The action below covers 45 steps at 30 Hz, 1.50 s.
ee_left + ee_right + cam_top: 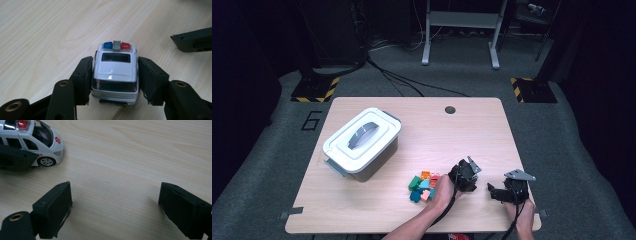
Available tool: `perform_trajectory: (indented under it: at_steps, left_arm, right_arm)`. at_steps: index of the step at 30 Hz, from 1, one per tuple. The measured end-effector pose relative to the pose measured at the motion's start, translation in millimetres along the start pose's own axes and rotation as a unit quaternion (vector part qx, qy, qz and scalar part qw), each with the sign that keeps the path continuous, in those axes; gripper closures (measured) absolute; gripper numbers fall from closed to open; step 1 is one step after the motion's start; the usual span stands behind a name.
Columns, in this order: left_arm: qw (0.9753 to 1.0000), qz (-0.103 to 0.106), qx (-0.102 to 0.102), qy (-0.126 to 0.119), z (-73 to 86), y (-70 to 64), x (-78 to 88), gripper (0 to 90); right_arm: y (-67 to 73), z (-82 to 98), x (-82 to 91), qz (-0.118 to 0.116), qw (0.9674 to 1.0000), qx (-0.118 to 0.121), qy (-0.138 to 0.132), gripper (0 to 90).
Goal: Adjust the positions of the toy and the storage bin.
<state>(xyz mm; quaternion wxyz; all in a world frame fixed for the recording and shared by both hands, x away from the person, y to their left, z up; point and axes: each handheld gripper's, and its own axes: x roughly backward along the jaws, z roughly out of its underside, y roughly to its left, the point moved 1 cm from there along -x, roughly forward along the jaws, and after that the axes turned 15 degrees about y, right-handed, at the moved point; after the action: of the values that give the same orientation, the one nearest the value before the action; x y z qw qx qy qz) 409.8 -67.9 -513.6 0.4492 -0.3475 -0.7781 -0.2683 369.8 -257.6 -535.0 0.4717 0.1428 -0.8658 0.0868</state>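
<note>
A white toy police car (116, 72) with a blue, grey and red roof light stands on the wooden table, its rear toward the camera in the left gripper view. My left gripper (115, 61) is shut on it, one black pad pressed against each side. In the high view the left gripper (468, 184) sits near the table's front, right of a brick pile. My right gripper (115, 186) stands open over bare wood with nothing between its fingers. The car (37, 142) lies ahead and to its left. In the high view the right gripper (493, 192) faces the left one.
A white lidded box (362, 142) with a grey handle stands at the left of the table (462, 135). A small pile of coloured bricks (423, 186) lies by the left hand. A cable hole (450, 109) is near the far edge.
</note>
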Motion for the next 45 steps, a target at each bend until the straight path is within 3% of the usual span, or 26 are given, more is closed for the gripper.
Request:
perform_trajectory:
  at_steps: [4, 9, 19, 30, 33, 41, 45]
  left_arm:
    - [0.9999, 0.01, -0.002, 0.006, -0.6, 0.9, 0.8, 46.3]
    - [0.9996, 0.026, -0.004, -0.001, 0.7, 3.8, 11.1, 34.4]
    - [0.9968, 0.056, -0.004, -0.057, 19.6, 23.2, 56.0, 14.7]
    - [0.9945, 0.047, 0.021, -0.092, 76.8, 55.2, 89.2, 1.9]
    - [0.9936, 0.043, 0.03, -0.1, 99.6, 65.4, 96.8, 0.0]
    - [0.9888, 0.044, 0.057, -0.131, 146.4, 86.7, 106.1, 0.0]
    - [0.988, 0.041, 0.065, -0.134, 163.9, 94.2, 105.0, 0.0]
  right_arm:
    - [0.0, 0.1, 0.1, 0.0, 1.0, 0.001, 0.0, 11.0]
    - [-0.1, 0.0, -0.1, -0.002, 1.0, 0.001, -0.001, 11.0]
    - [-0.8, -0.1, -0.3, -0.002, 1.0, 0.0, 0.002, 10.4]
    - [-1.6, -0.3, -0.6, -0.009, 0.9999, 0.001, 0.005, 9.9]
    - [-1.2, -0.7, -1.2, -0.007, 1.0, -0.002, 0.002, 9.6]
    - [-0.7, -2.0, -2.2, -0.012, 0.9999, 0.002, 0.005, 8.3]
    - [-0.4, -2.1, -2.1, -0.013, 0.9999, 0.001, 0.005, 8.2]
